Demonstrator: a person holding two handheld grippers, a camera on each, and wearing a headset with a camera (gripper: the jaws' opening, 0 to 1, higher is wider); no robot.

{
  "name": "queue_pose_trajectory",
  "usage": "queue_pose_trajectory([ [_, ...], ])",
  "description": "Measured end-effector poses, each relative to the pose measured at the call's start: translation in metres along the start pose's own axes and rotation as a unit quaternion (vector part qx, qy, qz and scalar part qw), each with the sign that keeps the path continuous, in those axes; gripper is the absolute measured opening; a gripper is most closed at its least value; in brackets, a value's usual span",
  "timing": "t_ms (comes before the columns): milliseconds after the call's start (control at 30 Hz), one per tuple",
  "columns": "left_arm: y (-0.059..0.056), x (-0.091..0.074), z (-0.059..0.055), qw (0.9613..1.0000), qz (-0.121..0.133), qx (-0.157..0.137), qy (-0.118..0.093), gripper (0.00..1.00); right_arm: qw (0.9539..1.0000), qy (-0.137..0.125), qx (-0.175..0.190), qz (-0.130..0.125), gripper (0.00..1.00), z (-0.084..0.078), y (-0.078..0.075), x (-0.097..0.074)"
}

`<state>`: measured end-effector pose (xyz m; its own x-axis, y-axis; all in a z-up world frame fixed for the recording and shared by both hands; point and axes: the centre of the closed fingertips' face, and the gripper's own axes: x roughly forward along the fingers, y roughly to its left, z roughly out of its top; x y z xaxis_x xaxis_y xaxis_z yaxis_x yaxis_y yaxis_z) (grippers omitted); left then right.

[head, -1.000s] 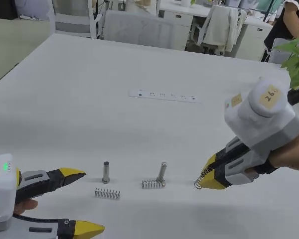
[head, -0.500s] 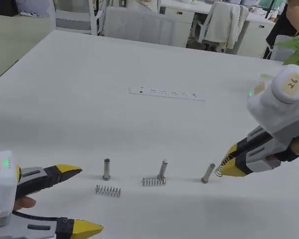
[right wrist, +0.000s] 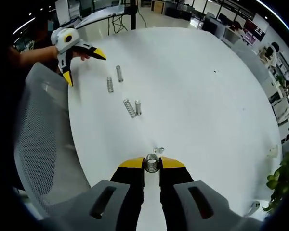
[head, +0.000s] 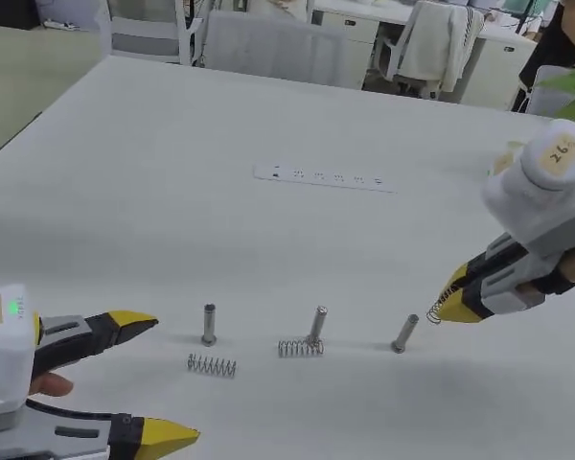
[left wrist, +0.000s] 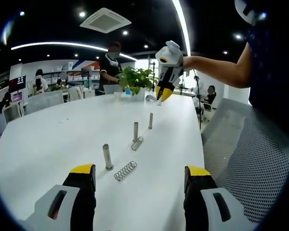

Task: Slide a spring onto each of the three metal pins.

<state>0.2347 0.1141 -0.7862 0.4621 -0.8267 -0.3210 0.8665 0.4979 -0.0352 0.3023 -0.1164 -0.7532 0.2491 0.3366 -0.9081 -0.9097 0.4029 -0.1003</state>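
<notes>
The right claw (head: 448, 309) is closed on one end of the held spring (head: 434, 312), in the air to the right of the middle pin (head: 318, 324) and just above the right-hand pin (head: 403, 333). The left claw (head: 176, 380) gapes wide and empty over the bench (head: 268, 240), well to the left of the middle pin and beyond the left-hand pin (head: 209, 323). The near spring (head: 300, 347) lies flat at the middle pin's foot, touching it or just beside it, we cannot tell which. The left spring (head: 212, 364) lies in front of the left-hand pin. We judge these springs to be light, soft wire that is easy to crush or flick away, so we would pinch one end gently and leave the open bore free for the pin top. How much coil sits inside the jaws is hidden, and in the right gripper view the pin top (right wrist: 158, 151) beyond them is a small blur.
</notes>
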Motion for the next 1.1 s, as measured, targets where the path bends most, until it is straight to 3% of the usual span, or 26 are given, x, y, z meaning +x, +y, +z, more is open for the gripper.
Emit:
queue_pose_trajectory([
  [367, 0.002, -0.002, 0.001, 1.0, 0.003, 0.004, -0.001, 0.75, 0.9999, 0.01, -0.003, 0.004, 0.09, 0.002, -0.012, 0.011],
  [1100, 0.001, -0.002, -0.002, 0.9998, 0.0, 0.019, 0.006, 0.81, 0.9994, 0.027, -0.006, 0.02, 0.09, 0.001, -0.014, 0.027],
])
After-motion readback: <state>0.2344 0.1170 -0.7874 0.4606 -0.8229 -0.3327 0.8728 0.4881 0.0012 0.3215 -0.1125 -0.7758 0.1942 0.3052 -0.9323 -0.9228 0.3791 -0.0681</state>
